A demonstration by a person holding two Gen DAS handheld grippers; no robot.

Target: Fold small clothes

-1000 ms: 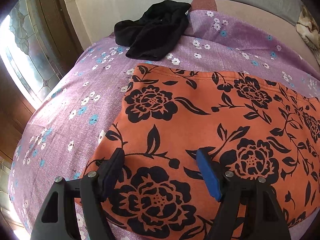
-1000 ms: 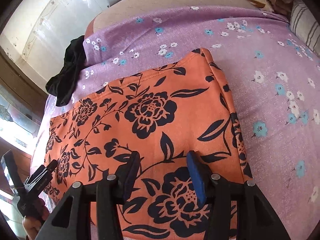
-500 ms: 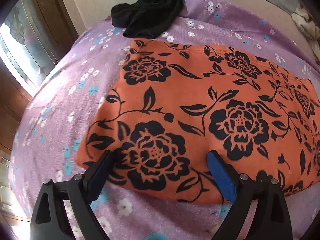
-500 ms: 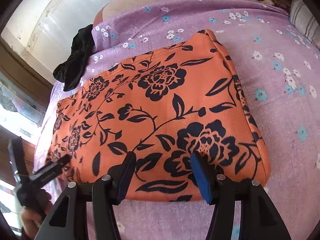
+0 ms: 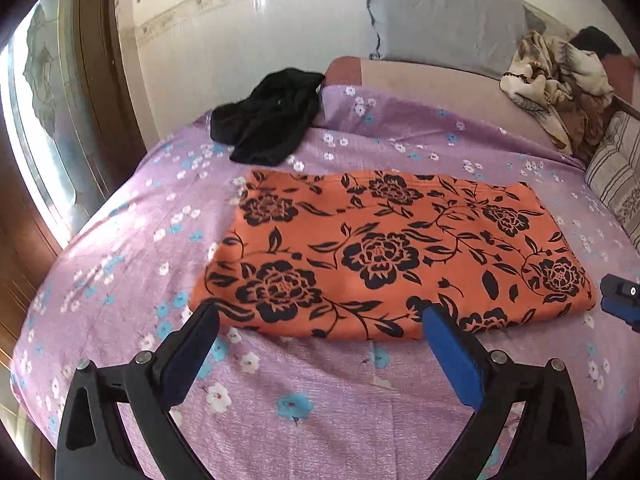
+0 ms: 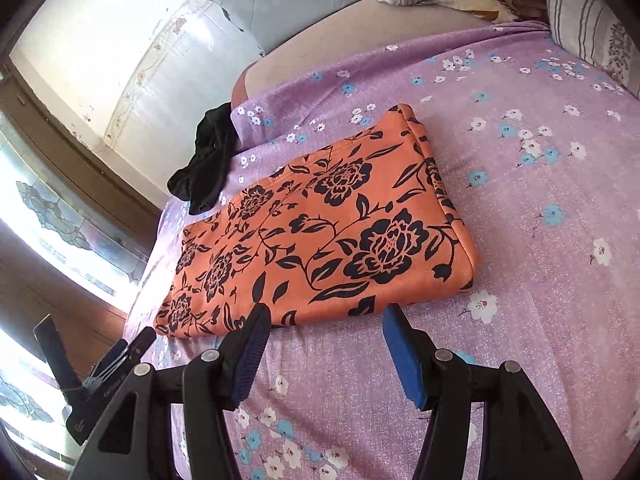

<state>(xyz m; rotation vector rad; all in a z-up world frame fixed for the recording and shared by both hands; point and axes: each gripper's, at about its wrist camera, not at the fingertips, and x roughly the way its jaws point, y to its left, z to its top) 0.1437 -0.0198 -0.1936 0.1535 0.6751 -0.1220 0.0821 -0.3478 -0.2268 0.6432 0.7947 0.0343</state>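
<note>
I see orange cloth (image 5: 384, 256) folded flat mid-bed (image 5: 320, 392). Left hand-held gripper (image 5: 320, 320) jaws opening, empty. Right hand-held gripper (image 6: 324, 320) spread, empty.

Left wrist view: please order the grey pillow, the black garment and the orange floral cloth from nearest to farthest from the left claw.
1. Orange floral cloth: folded, just ahead of the left claw.
2. Black garment: crumpled, beyond the cloth, upper left.
3. Grey pillow: against the wall, farthest back.

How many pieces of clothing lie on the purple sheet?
2. The folded orange floral garment lies in the middle; the crumpled black garment lies at the far edge by the wall. More may be hidden.
</note>
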